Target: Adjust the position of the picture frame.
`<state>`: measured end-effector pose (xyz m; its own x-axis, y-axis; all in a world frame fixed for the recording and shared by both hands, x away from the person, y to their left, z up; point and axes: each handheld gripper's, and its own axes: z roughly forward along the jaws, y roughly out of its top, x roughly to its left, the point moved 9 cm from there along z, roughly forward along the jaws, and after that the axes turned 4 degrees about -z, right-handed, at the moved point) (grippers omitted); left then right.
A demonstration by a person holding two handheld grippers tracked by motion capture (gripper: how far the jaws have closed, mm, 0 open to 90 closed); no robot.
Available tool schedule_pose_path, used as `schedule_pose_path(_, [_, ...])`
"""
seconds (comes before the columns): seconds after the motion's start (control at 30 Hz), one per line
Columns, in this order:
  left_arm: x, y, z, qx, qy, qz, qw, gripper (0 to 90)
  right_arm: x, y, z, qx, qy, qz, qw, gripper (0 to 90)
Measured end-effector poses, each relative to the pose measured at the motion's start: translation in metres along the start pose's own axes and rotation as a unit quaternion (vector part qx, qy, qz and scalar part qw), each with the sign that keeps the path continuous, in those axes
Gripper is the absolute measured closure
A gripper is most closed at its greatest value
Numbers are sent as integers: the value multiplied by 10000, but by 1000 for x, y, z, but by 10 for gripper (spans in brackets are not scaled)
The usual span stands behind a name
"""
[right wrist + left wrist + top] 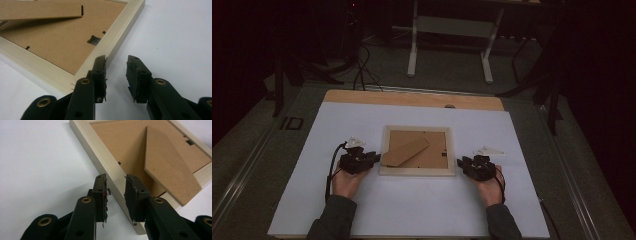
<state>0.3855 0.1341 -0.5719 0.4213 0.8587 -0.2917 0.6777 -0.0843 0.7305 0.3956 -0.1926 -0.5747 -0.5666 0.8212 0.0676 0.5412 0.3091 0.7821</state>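
Nearest the person, two sleeved forearms come in over the desk (362,210), which is covered with a white sheet. The left hand (343,182) holds the left tool (373,159) at the left side of a picture frame (417,171). In the left gripper view its jaws stand spread, straddling the frame's pale wooden edge without pinching it. The right hand (488,188) holds the right tool (460,163) just beside the frame's near right corner, jaws likewise spread over bare white sheet, gripping nothing. The frame lies face down in the middle of the desk, brown backing board (432,142) up, its easel stand (404,152) slanting across it. Beyond the desk stands a white metal stand (413,55) on the dark floor.
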Motion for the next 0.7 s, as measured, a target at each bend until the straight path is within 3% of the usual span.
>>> schedule_pose_path(0.1, [4,2,-2,-64,83,-143,9998,692,0,1,-1,-21,-1,-5,10000,652])
schedule_pose_path(0.2, [7,3,-2,-95,139,-157,9997,669,-1,1,-1,-15,19,65,10000,606])
schedule_pose_path(0.7, [8,21,-11,-335,73,-311,9989,583,-1,0,0,26,43,111,9999,552])
